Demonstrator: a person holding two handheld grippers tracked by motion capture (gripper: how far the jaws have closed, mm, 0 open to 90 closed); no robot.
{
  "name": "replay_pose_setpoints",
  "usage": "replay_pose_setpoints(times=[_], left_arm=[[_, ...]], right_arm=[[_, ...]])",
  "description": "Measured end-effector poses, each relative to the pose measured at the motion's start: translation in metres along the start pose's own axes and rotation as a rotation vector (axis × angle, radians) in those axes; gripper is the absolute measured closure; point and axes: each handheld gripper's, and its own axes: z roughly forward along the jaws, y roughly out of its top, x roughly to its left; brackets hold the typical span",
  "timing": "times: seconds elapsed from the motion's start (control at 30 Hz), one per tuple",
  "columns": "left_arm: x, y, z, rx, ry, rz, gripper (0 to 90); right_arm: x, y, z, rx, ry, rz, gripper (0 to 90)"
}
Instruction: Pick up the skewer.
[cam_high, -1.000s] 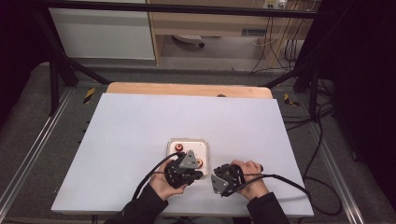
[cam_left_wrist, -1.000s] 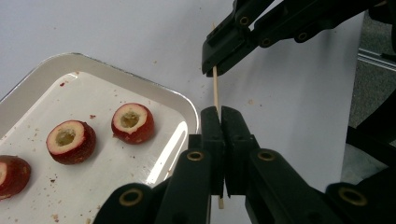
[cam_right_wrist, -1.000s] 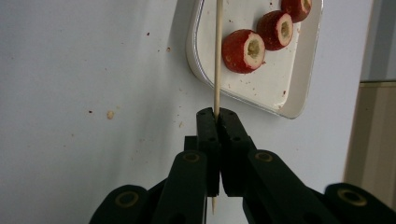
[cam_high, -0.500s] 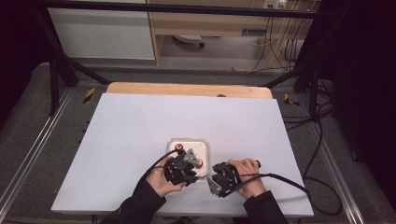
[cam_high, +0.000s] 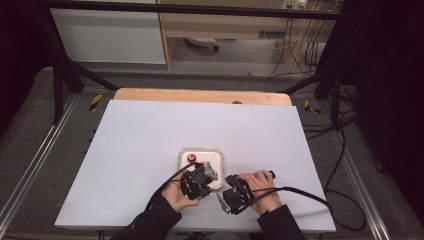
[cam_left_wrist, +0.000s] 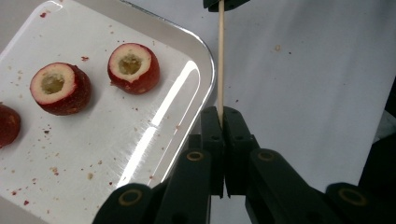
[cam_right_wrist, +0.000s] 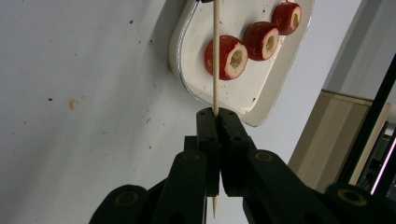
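The wooden skewer (cam_left_wrist: 220, 56) is being clamped at both ends by the left gripper (cam_left_wrist: 223, 112) (jaws just re-closed) and right gripper (cam_right_wrist: 216, 113); threading the cored hawthorns (cam_left_wrist: 133, 68) probably comes next.

Lab rig, black frame (cam_high: 60, 85), floor cables (cam_high: 345, 165), covered table (cam_high: 150, 130)

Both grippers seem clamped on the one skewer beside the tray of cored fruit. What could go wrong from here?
1. The thin wooden skewer is pinched by the left gripper and the right gripper at once; uneven pulling could snap it.
2. It hangs by the tray rim and might catch it.
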Motion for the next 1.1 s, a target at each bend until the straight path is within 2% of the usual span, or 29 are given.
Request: replay_pose_setpoints(times=[0.07, 0.13, 0.17, 0.2, 0.23, 0.27, 0.3, 0.33, 0.37, 0.43, 0.47, 0.5, 0.6, 0.67, 0.7, 0.77, 0.8, 0.83, 0.87, 0.9, 1.0, 1.1], left_arm=[[0.000, -0.002, 0.000, -0.010, 0.006, -0.001, 88.4], [0.000, -0.006, -0.002, -0.013, 0.025, -0.003, 88.5], [0.000, -0.006, -0.002, -0.013, 0.025, -0.003, 88.5], [0.001, -0.009, -0.003, -0.025, 0.025, -0.009, 88.5], [0.002, -0.011, -0.004, -0.027, 0.031, -0.011, 88.5], [0.003, -0.013, -0.006, -0.031, 0.032, -0.013, 88.5], [0.005, -0.017, -0.008, -0.036, 0.038, -0.019, 88.5], [0.006, -0.019, -0.010, -0.039, 0.039, -0.024, 88.5], [0.007, -0.022, -0.011, -0.044, 0.041, -0.029, 88.5], [0.011, -0.028, -0.015, -0.055, 0.046, -0.037, 88.5], [0.011, -0.031, -0.017, -0.062, 0.050, -0.043, 88.4], [0.012, -0.034, -0.018, -0.063, 0.050, -0.048, 88.5], [0.015, -0.041, -0.020, -0.074, 0.057, -0.060, 88.4], [0.016, -0.047, -0.022, -0.089, 0.068, -0.066, 88.4], [0.016, -0.051, -0.023, -0.103, 0.072, -0.074, 88.4], [0.016, -0.057, -0.026, -0.129, 0.087, -0.084, 88.4], [0.017, -0.061, -0.027, -0.141, 0.093, -0.091, 88.4], [0.018, -0.065, -0.029, -0.153, 0.093, -0.101, 88.4], [0.019, -0.069, -0.030, -0.166, 0.097, -0.109, 88.4], [0.020, -0.073, -0.031, -0.183, 0.102, -0.121, 88.4], [0.023, -0.085, -0.034, -0.224, 0.122, -0.153, 88.4], [0.026, -0.096, -0.037, -0.262, 0.131, -0.183, 88.3]], right_arm=[[0.000, 0.000, -0.001, 0.004, 0.002, 0.040, 86.9], [-0.001, -0.003, -0.002, 0.011, 0.010, 0.111, 80.3], [-0.001, -0.003, -0.002, 0.011, 0.010, 0.111, 80.3], [-0.002, -0.005, -0.002, 0.010, 0.007, 0.137, 75.6], [-0.006, -0.013, -0.003, -0.007, 0.019, 0.257, 68.8], [-0.006, -0.016, -0.003, -0.015, 0.017, 0.303, 65.1], [-0.007, -0.021, -0.004, -0.024, 0.013, 0.368, 61.7], [-0.008, -0.024, -0.005, -0.032, 0.017, 0.410, 59.2], [-0.008, -0.024, -0.005, -0.032, 0.017, 0.410, 59.2], [-0.008, -0.034, -0.004, -0.055, 0.019, 0.525, 54.3], [-0.007, -0.043, -0.003, -0.071, 0.027, 0.604, 51.5], [-0.005, -0.047, -0.002, -0.076, 0.028, 0.650, 50.1], [-0.003, -0.057, 0.001, -0.110, 0.038, 0.766, 45.5], [0.001, -0.065, 0.003, -0.130, 0.052, 0.870, 41.9], [0.001, -0.065, 0.003, -0.130, 0.052, 0.870, 41.9], [0.005, -0.071, 0.005, -0.141, 0.066, 0.956, 38.9], [0.008, -0.076, 0.006, -0.158, 0.081, 1.057, 34.7], [0.008, -0.076, 0.006, -0.158, 0.081, 1.057, 34.7], [0.011, -0.080, 0.006, -0.183, 0.100, 1.149, 32.2], [0.011, -0.080, 0.006, -0.183, 0.100, 1.149, 32.2], [0.013, -0.084, 0.007, -0.205, 0.136, 1.263, 26.1], [0.013, -0.084, 0.008, -0.217, 0.162, 1.320, 20.5]])
